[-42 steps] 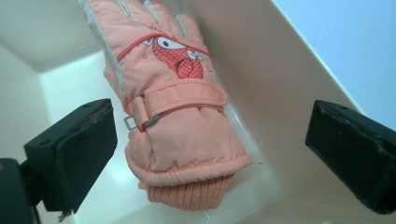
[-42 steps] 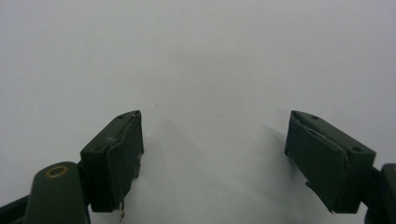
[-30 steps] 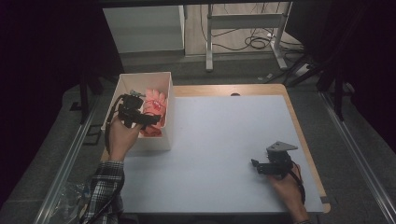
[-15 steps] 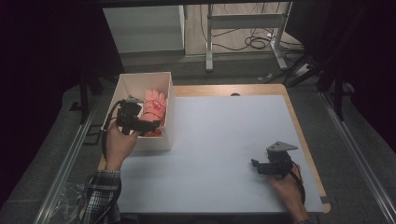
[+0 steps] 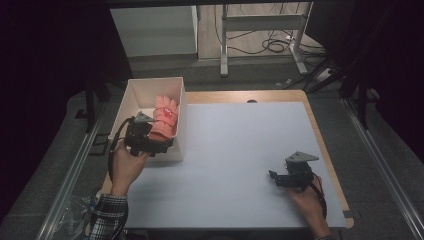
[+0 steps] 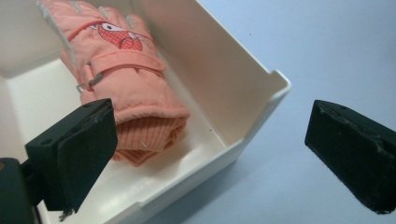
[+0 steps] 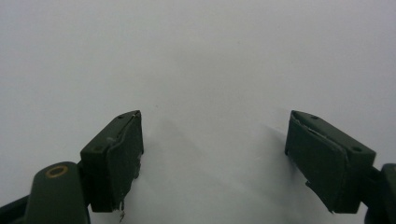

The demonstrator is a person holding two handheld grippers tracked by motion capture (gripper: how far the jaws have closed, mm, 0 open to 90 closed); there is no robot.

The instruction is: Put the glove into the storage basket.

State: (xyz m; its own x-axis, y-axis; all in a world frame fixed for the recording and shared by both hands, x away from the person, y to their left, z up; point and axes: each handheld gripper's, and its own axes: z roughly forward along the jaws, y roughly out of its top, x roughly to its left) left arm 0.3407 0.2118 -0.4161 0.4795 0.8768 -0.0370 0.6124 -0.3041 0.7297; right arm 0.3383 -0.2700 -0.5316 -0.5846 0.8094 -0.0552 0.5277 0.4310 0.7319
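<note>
The left gripper [image 6: 210, 140] hangs wide open, holding nothing, over the near corner of the white plastic box [image 6: 243, 79]. The padded salmon-pink glove [image 6: 126, 88] lies inside; closing here risks clamping the wall.

glove [image 6: 122, 79] fingertips cut off by the top edge, cuff underside hidden against the box [image 6: 219, 88] floor

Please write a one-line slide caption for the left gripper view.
Open left hand-held gripper over the white box holding an orange glove.
</note>
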